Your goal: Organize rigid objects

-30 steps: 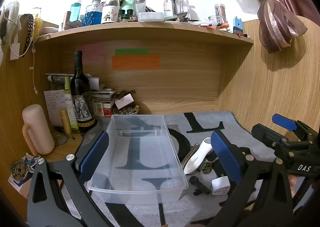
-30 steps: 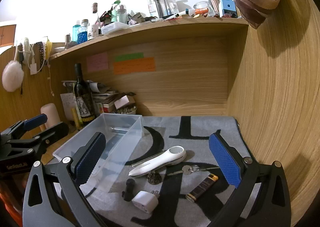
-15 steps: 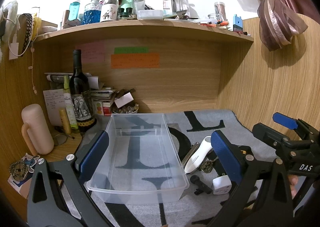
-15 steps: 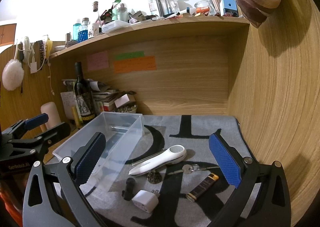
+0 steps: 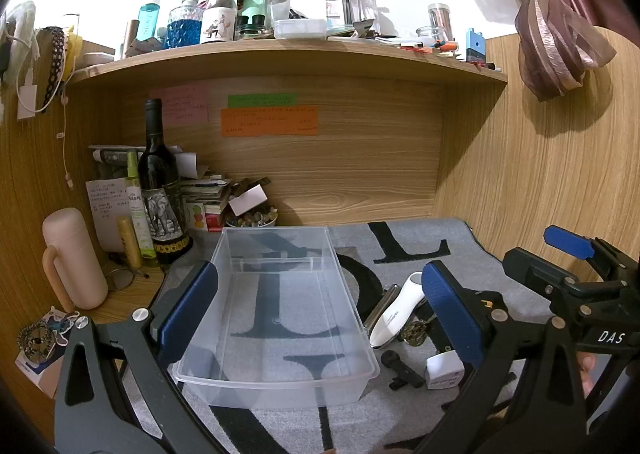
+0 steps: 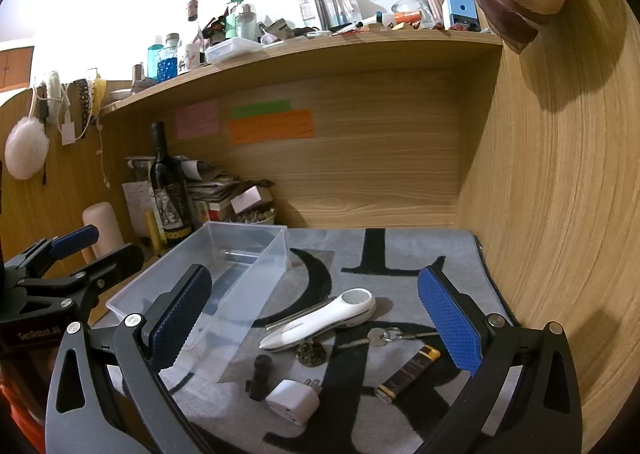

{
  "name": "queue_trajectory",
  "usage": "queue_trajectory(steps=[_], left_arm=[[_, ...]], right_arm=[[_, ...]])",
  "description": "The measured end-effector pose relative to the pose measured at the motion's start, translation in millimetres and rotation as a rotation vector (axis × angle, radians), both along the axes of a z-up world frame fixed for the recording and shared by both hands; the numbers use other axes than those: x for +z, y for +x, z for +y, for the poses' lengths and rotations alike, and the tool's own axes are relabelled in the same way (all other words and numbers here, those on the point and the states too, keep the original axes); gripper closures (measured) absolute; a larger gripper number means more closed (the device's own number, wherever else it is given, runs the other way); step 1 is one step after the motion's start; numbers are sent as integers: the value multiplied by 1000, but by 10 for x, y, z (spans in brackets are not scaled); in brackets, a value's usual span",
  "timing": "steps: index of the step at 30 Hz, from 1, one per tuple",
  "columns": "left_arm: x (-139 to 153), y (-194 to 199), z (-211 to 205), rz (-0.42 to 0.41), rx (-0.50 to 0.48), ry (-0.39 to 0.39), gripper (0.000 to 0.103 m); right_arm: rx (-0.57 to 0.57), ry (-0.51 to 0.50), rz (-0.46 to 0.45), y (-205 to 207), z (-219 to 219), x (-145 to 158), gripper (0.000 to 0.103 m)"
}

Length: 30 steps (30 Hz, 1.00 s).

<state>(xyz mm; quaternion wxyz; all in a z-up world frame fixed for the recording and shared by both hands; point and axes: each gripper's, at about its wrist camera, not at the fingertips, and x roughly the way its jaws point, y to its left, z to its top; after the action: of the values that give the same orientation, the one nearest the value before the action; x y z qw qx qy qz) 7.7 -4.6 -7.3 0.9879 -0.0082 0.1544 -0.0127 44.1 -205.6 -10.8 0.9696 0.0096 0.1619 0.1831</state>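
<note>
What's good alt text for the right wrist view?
The open right tongs hover above small items on a grey lettered mat: a white handheld device, keys, a lighter, a white plug adapter and a black cylinder. An empty clear plastic bin sits to their left, in a wooden desk alcove.
</note>
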Motion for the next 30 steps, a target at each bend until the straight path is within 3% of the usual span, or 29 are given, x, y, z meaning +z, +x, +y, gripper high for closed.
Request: queue_trajectory(steps=[30], left_arm=[[23,-11,-27,-8,-19,0,0]], right_arm=[[8,-6,-2,-15,30,38,0]])
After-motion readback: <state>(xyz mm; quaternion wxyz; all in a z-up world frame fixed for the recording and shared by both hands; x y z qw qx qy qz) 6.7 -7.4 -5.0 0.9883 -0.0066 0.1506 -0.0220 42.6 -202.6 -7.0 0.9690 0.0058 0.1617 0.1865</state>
